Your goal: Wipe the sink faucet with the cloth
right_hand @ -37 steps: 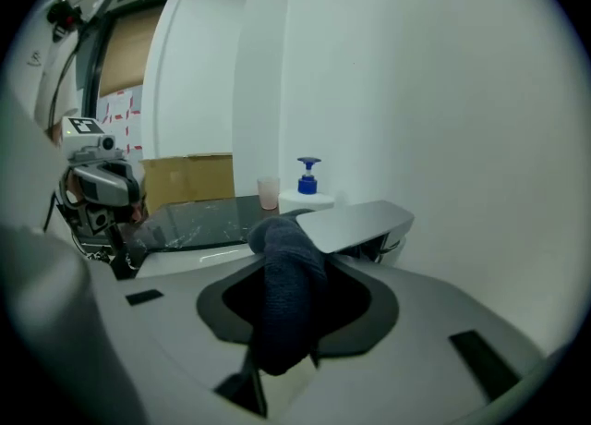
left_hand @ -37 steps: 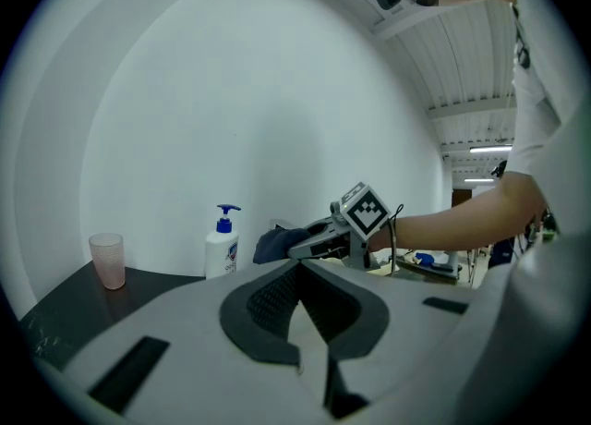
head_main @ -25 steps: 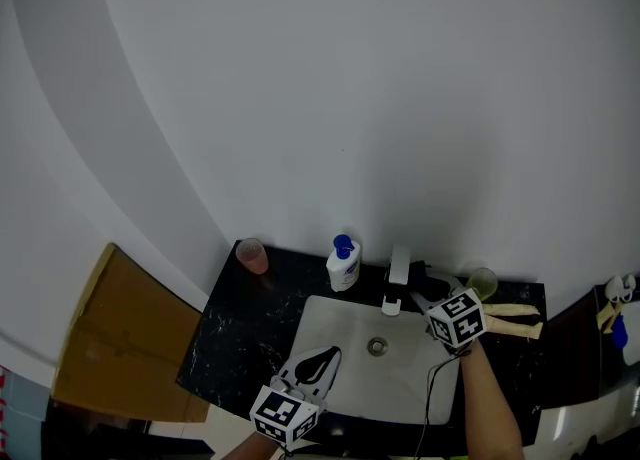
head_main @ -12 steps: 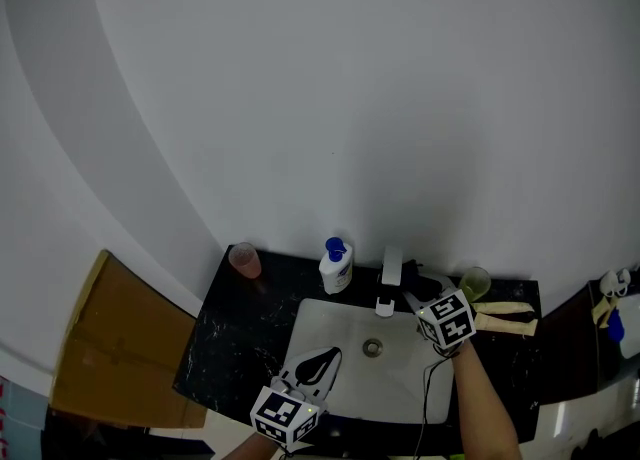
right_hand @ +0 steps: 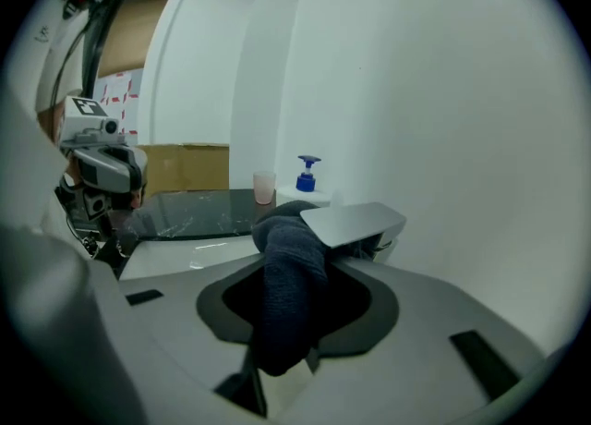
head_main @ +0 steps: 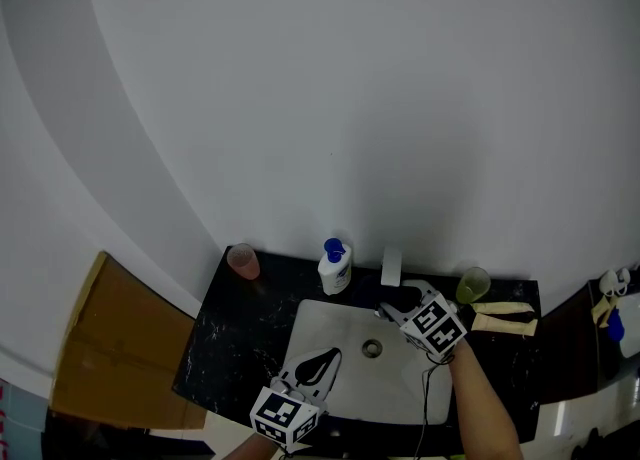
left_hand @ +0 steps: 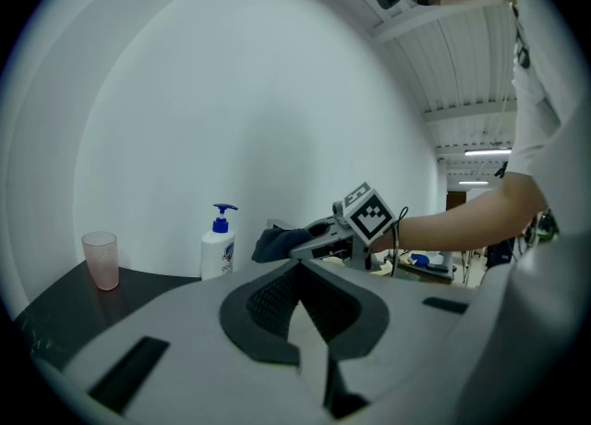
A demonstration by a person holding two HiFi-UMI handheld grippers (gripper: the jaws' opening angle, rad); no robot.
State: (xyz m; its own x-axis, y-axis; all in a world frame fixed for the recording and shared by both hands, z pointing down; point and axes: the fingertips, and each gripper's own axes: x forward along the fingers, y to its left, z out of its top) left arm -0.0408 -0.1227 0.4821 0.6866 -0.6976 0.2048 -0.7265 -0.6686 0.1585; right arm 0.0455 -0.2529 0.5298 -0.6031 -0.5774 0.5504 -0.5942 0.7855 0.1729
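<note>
The silver faucet [head_main: 391, 268] stands at the back of the white sink [head_main: 330, 333]; its flat spout [right_hand: 355, 223] shows close up in the right gripper view. My right gripper [head_main: 398, 300] is shut on a dark blue cloth [right_hand: 286, 294], and the cloth's bunched end lies against the spout's left side and underside. The cloth [left_hand: 277, 243] and right gripper [left_hand: 319, 240] also show in the left gripper view. My left gripper [head_main: 312, 366] hovers over the sink's front left, jaws shut, holding nothing.
On the black counter [head_main: 240, 333] stand a pink cup [head_main: 242, 261] and a white soap bottle with a blue pump [head_main: 335, 266] left of the faucet. A green cup [head_main: 473, 284] and cream gloves [head_main: 505, 316] lie to its right. A cardboard box [head_main: 110, 348] sits at the far left.
My right gripper has slid left with the cloth, from the faucet's right side to right in front of the spout, and has rolled. The left gripper has stayed put.
</note>
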